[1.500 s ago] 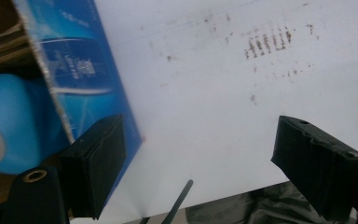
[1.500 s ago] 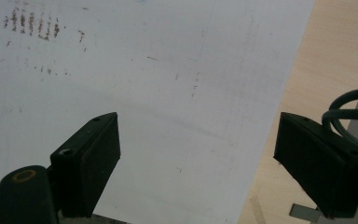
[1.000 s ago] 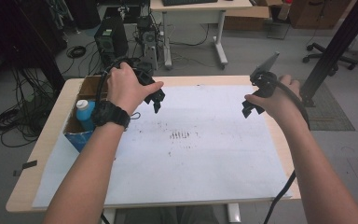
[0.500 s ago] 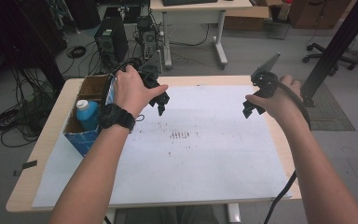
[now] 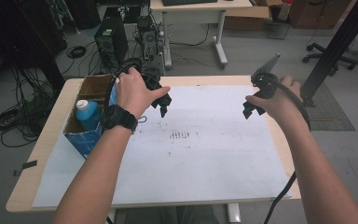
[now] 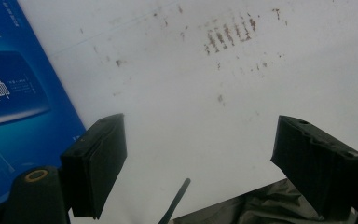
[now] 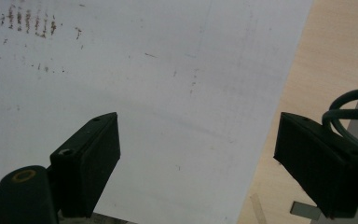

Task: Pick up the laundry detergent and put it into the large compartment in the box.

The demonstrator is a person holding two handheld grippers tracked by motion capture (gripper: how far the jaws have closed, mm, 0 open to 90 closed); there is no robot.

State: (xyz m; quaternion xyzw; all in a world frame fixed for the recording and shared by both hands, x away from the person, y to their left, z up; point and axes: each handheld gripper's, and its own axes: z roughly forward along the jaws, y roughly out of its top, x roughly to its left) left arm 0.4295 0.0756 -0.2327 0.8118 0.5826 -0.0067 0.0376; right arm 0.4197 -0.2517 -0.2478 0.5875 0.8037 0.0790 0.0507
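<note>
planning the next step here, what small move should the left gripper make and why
Probably swing the left gripper back left and down toward the blue-capped bottle in the cardboard box. Its fingers stand wide open with nothing between them, hovering over the white sheet right beside the box, and the bottle is the nearest thing to grasp.

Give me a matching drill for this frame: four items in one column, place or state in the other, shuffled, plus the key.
1. bottle
2. box
3. left gripper
4. brown marks

A. open, above the white sheet beside the box
B. mid-sheet, in a short row
C. at the table's left edge, blue side
D. upright inside the box, blue with a white cap

Pairs: 1-D, 2-C, 3-A, 4-B
</note>
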